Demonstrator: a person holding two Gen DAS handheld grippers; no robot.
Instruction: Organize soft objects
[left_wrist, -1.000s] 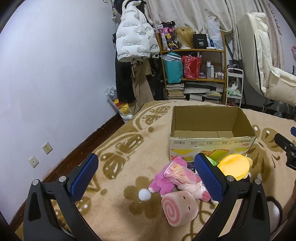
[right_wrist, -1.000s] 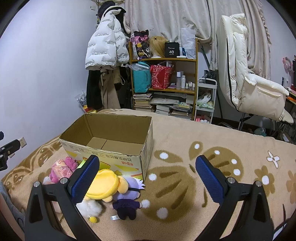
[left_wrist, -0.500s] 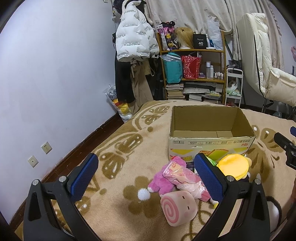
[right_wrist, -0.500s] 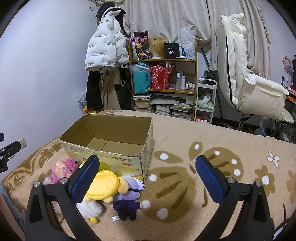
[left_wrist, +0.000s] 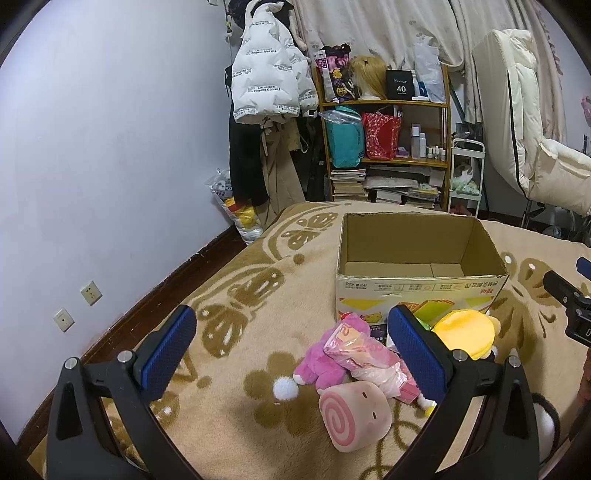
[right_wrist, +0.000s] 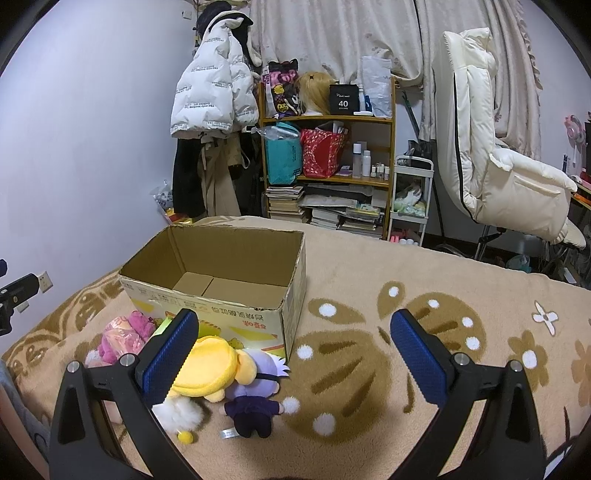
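An open empty cardboard box (left_wrist: 421, 291) stands on a beige blanket; it also shows in the right wrist view (right_wrist: 221, 314). In front of it lie soft toys: a pink swirl roll plush (left_wrist: 354, 415), a pink plush (left_wrist: 325, 365) under a pink plastic packet (left_wrist: 365, 356), a yellow plush (left_wrist: 467, 332), and a purple-haired doll (right_wrist: 255, 391) beside the yellow plush (right_wrist: 207, 369). My left gripper (left_wrist: 291, 350) is open and empty above the pink toys. My right gripper (right_wrist: 291, 354) is open and empty, just right of the doll.
A patterned blanket (right_wrist: 406, 332) covers the surface. Behind it are a wooden shelf (right_wrist: 328, 166) with bags and books, a hanging white jacket (left_wrist: 266, 77), a white chair (right_wrist: 498, 166) and a wall with sockets (left_wrist: 90, 293) at the left.
Both views drift very slightly; the box and toys stay where they were and both grippers stay open.
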